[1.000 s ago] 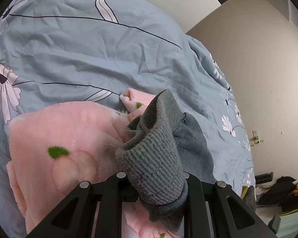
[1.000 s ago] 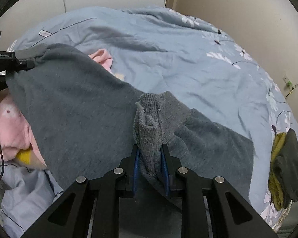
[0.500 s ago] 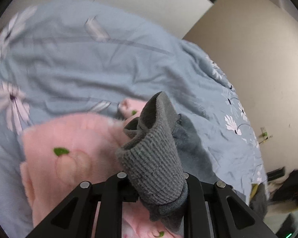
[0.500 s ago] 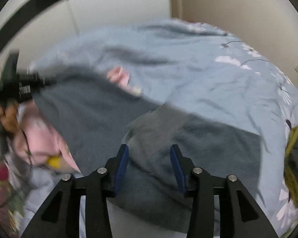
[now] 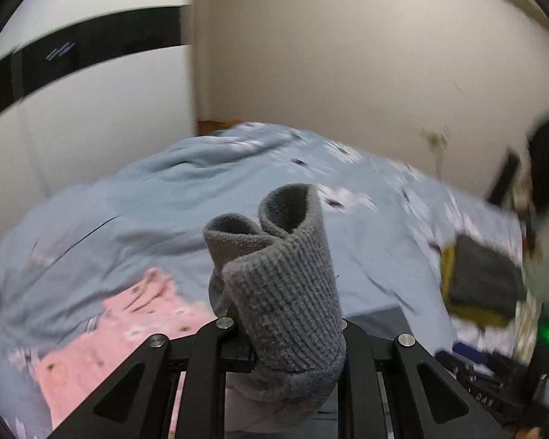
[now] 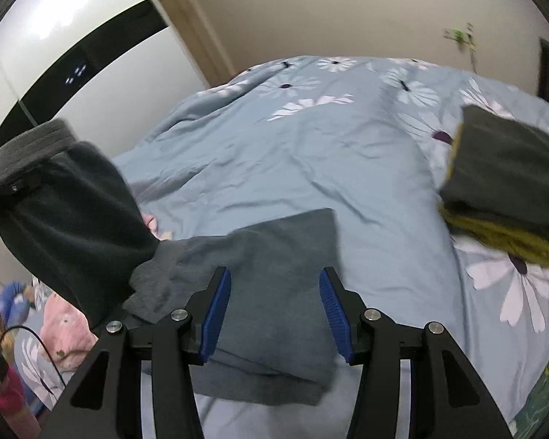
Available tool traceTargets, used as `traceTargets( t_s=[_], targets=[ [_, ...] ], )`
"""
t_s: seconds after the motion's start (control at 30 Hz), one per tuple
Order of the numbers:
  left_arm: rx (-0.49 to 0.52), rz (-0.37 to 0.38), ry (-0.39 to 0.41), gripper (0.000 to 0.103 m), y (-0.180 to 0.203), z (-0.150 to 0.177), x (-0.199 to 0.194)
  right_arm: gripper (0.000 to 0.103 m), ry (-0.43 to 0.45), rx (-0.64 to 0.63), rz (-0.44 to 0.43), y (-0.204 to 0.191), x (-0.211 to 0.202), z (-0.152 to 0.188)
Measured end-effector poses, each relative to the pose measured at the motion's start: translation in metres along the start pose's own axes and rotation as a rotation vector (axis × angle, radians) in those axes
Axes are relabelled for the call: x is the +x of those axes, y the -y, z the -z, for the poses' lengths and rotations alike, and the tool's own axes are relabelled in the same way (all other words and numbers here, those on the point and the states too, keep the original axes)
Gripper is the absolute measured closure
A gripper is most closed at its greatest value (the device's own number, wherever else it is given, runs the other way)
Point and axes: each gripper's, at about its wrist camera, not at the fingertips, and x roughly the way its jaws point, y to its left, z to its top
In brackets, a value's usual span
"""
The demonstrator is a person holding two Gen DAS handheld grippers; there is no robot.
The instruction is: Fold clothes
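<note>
The grey garment (image 5: 285, 292) has a matt ribbed-knit cuff; the blue floral bedcover (image 6: 311, 153) looks like smooth, creased cotton.

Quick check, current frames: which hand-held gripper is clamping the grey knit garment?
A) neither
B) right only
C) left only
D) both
C. The left hand-held gripper is shut on the ribbed cuff of the grey knit garment, while the right hand-held gripper has its blue-padded fingers spread apart above the cloth lying on the blue floral duvet, clamping nothing.
</note>
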Motion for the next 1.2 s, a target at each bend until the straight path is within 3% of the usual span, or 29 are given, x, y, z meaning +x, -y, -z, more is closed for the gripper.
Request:
traceTargets(
  t_s=[0.23,0.37,0.57,0.73,0.9,1.2],
  targets=[
    [0.314,-0.061,-0.087,0.084,0.139,0.047,0.047,0.051,0.035,0.118,0.036,0.06,-0.024,0.009],
    [0.44,-0.111,-0.129,0.082,0.184,0.079,0.066,0.051,0.027,0.161,0.054,0.083,-0.028,0.017],
    [0.519,-0.161,-0.157,0.079,0.203,0.101,0.076,0.051,0.019,0.201,0.041,0.098,-0.025,0.021],
    [0.497,-0.146,-0.202,0.075,0.203,0.104,0.074,0.051,0.021,0.215,0.057,0.102,-0.026,0.021],
    [0.485,-0.204,-0.191,0.053,0.204,0.104,0.072,0.051,0.026,0.23,0.075,0.107,-0.029,0.021],
    [0.49,-0.205,-0.185,0.043,0.214,0.107,0.06,0.051,0.034,0.271,0.123,0.121,-0.037,0.021]
  ],
)
